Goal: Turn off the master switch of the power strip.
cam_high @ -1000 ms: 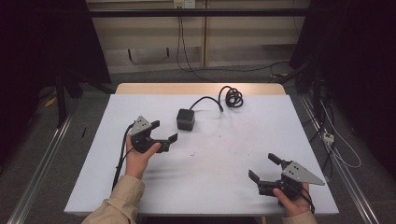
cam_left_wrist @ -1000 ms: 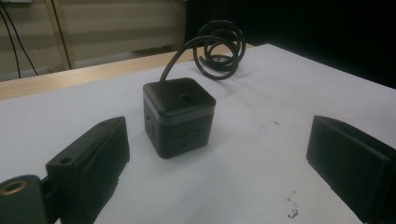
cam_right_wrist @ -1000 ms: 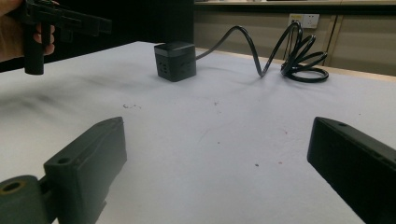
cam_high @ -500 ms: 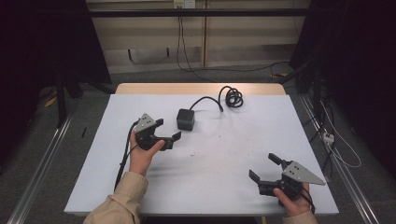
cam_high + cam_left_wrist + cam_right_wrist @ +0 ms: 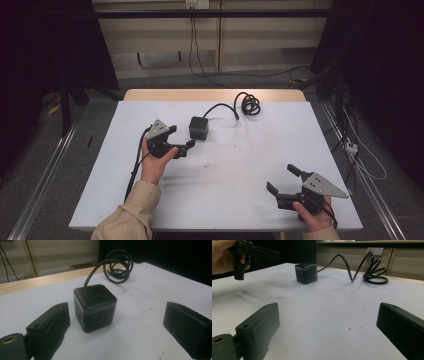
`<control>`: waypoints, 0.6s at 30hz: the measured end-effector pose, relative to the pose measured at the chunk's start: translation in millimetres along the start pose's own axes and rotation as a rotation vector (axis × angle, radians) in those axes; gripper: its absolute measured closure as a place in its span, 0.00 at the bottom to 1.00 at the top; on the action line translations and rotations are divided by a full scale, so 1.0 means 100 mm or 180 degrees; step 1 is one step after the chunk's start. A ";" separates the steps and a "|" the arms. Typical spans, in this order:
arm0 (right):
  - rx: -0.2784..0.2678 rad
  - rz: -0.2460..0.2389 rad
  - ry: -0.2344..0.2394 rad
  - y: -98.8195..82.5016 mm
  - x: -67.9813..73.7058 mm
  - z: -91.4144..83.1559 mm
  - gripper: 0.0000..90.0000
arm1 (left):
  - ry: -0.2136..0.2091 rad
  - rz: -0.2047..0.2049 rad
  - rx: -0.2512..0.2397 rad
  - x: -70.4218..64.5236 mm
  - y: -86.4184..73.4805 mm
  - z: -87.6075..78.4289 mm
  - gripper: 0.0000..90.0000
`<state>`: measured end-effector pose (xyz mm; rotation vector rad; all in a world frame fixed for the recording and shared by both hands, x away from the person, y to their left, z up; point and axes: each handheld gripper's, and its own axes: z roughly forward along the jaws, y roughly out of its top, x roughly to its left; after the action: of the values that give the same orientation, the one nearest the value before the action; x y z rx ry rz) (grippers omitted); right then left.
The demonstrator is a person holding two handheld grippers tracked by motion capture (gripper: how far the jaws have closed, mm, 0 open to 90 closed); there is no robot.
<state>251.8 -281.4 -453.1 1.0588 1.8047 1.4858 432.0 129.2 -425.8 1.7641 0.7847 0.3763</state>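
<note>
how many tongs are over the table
2. The left tongs are open beside the black cube, left of centre. The right tongs are open near the table's front right corner.

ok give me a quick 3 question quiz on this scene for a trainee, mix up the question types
1. True or false: the left tool is shut on the black cube.
2. Multiple choice: where does the coiled cable lie? A) by the table's far edge B) beside the right tool C) on the floor
3. Fill in: the cube's cable leaves it on the side facing ___ from the left tool.

Key: 1 false, its jaws stand open and apart from the cube. 2 A. 3 away.
</note>
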 end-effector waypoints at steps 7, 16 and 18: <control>0.0002 0.0000 0.0005 0.00 0.00 0.00 0.05 | 0.0010 0.0015 0.0043 0.01 0.01 0.04 0.07; -0.0008 0.0000 0.0005 0.00 0.00 0.00 0.05 | -0.0006 0.0024 0.0019 -0.01 0.08 0.13 0.07; -0.0012 -0.0005 0.0002 0.00 -0.01 0.00 0.05 | 0.0001 0.0031 0.0039 0.00 0.09 0.15 0.07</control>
<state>251.8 -282.2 -452.9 1.0550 1.8020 1.4884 443.9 117.3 -422.6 1.7800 0.7804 0.3790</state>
